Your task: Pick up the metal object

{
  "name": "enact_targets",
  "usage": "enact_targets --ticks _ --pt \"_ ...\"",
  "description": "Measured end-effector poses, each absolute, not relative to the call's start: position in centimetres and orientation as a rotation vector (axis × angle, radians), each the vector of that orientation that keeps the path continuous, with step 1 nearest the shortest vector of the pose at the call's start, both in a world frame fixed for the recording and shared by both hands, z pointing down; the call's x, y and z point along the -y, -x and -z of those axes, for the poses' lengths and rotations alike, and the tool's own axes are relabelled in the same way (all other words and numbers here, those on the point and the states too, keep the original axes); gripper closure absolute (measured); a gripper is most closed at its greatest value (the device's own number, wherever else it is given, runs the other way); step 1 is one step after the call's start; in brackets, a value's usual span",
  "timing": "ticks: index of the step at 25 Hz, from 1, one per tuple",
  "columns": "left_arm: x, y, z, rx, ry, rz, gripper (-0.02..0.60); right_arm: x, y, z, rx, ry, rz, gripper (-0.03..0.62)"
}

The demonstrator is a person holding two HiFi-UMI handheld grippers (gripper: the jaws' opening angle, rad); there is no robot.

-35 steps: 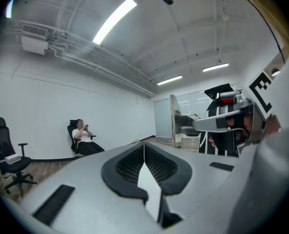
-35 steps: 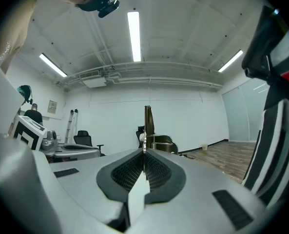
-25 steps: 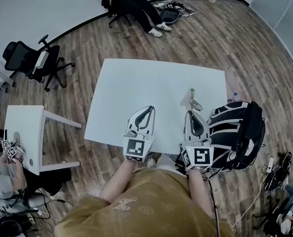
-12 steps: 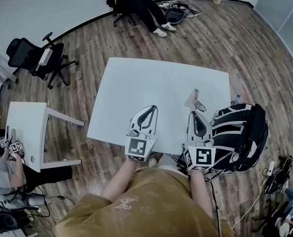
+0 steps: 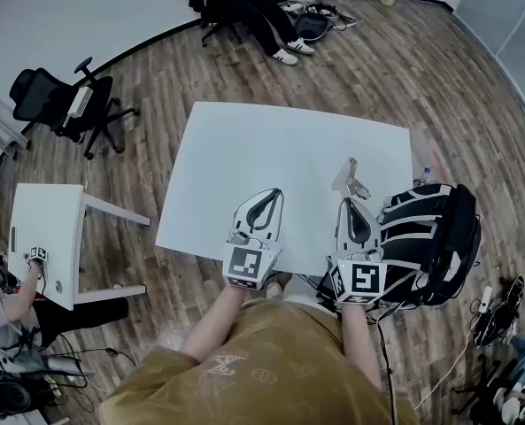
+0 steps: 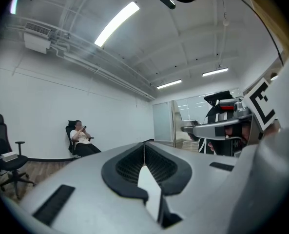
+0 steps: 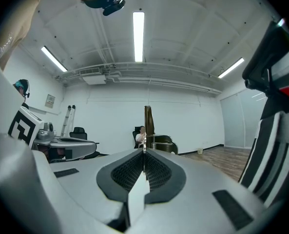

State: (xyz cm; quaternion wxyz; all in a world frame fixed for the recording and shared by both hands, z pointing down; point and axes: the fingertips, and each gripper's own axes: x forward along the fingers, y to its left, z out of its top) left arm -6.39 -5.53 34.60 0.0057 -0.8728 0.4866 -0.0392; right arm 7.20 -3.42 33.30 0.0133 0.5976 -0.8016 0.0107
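— Which step is this?
— The grasp looks made: the right gripper has its jaws closed on the thin grey metal object, which sticks out just past their tips. The left gripper is closed on nothing
— Next?
— Lift it clear, I'd judge, with a firm pinch
— Surroundings?
— A white rectangular table beneath both jaws, a black-and-white backpack right of the right jaws, wood-plank floor around

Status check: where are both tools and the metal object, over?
Left tool shut, empty. Right tool shut, tips at metal object, grip unconfirmed. Backpack close beside right tool, not blocking.
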Motion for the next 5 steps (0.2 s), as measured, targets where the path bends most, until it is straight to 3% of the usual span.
enact_targets --ticks 5 --pt "5.74 6.37 -34.62 -1.53 2.736 0.113 0.572 3.51 -7.28 -33.42 2.491 -1.857 -0.021 0.585"
